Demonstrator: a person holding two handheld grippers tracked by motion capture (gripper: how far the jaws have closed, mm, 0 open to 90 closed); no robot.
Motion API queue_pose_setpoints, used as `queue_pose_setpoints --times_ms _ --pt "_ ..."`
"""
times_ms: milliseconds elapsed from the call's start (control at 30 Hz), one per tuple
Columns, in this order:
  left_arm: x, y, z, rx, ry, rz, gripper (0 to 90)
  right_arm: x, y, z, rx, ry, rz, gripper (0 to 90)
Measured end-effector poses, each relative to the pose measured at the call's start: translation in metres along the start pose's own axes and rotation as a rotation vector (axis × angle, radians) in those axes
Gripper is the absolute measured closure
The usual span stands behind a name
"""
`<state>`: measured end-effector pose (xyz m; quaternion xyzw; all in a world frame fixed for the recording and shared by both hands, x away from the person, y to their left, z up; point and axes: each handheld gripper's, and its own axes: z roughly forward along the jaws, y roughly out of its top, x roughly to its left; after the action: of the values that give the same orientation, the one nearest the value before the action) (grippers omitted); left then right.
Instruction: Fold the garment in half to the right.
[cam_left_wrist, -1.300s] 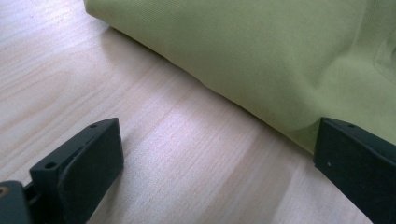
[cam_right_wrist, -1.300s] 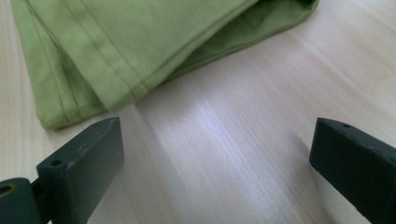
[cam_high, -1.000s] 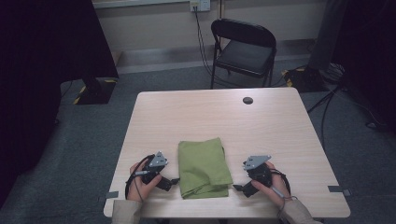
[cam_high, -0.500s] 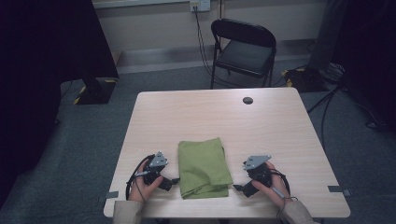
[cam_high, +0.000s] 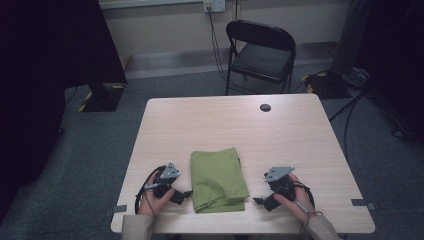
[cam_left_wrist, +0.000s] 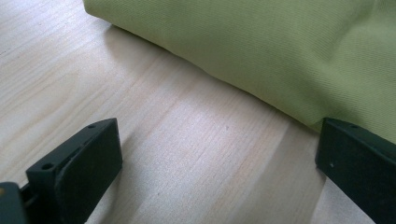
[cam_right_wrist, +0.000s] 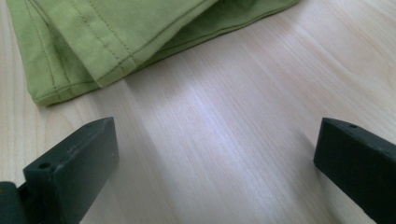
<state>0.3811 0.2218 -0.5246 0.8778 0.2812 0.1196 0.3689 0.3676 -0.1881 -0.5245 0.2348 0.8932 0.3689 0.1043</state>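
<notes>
A pale wooden table (cam_high: 300, 145) stands in a dim room, a black folding chair (cam_high: 262, 50) well beyond its far edge and a small dark round object (cam_high: 265, 107) near that far edge. On the near half, about midway across, lies a folded green cloth (cam_high: 218, 179), flat, in several layers, with stitched hems stacked at its near right corner, as the right gripper view shows (cam_right_wrist: 107, 51). A person's hands rest on the tabletop at either side of it: the left gripper (cam_high: 186, 194) just beside the cloth's near left edge, the right gripper (cam_high: 257, 201) near the right edge but apart from it. Both claws stand released, jaws spread wide and holding nothing. In the left gripper view one jaw sits right against the smooth folded edge of the fabric (cam_left_wrist: 261, 51); in the right gripper view bare wood lies between the jaws and the cloth's hemmed corner sits ahead and to one side. The cloth looks light, soft and limp: it would likely sag and slide apart if lifted by a single layer, and may skid on the smooth wood. The loose hemmed corners appear the surest places to pinch, taking one layer to open it or the whole stack to move it
</notes>
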Motion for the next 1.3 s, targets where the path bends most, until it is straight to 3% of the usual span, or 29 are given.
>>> queue_pose_setpoints --times_ms 1300 --pt "0.000 0.000 0.000 -0.001 0.000 -0.002 0.0 -0.018 -0.019 -0.019 -0.002 -0.026 0.029 0.0"
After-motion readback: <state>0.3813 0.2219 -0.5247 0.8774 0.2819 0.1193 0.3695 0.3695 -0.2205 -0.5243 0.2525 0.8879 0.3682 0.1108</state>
